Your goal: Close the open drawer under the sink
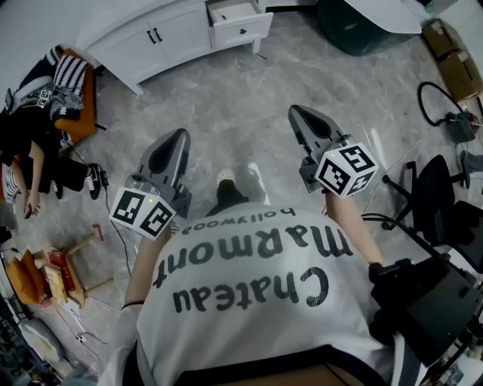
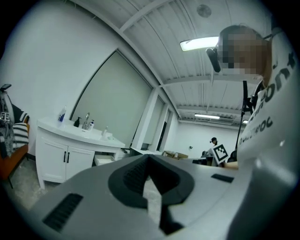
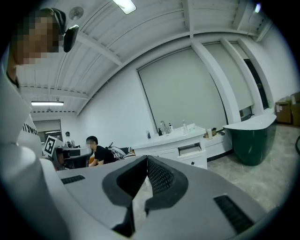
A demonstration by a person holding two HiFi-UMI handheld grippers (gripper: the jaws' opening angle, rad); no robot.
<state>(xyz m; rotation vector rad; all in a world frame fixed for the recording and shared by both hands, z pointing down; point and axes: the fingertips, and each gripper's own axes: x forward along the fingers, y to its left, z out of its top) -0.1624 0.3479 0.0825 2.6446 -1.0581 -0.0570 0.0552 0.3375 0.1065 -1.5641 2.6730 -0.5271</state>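
Shirt [image 1: 249,294] first: your own torso fills the bottom of the head view, so you're standing mid-floor, well apart from the vanity.

Left to right from there:
- Seated person [image 1: 30,162] is on the floor at far left, beside an orange chair [image 1: 79,105] piled with striped clothes. Not in your path.
- Left gripper [image 1: 179,137]: fingers pressed together at the tips, nothing between them, pointing toward the vanity.
- White vanity [image 1: 143,38] runs across the top of the head view, double doors shut, bottles [image 2: 62,116] on its counter [image 2: 70,129].
- Open drawer [image 1: 238,21] is at the vanity's right end, just under the counter. It's pulled well out, and the front panel with its dark knob [image 1: 243,32] faces you.
- Right gripper [image 3: 146,158]: fingers closed tip to tip, empty, aimed roughly at the drawer.
- Green tub [image 3: 248,138] stands right of the vanity, office chair [image 1: 434,188] at far right.

Step, as I read it: approach. Neither gripper is near the drawer and nothing is closed yet.

Next move calls for crossing the bare floor [image 1: 241,113] and squaring up to the drawer front. Set closed fingers flat against the panel near the knob and push straight in until flush. No grasp needed. An off-centre push may rack the drawer.
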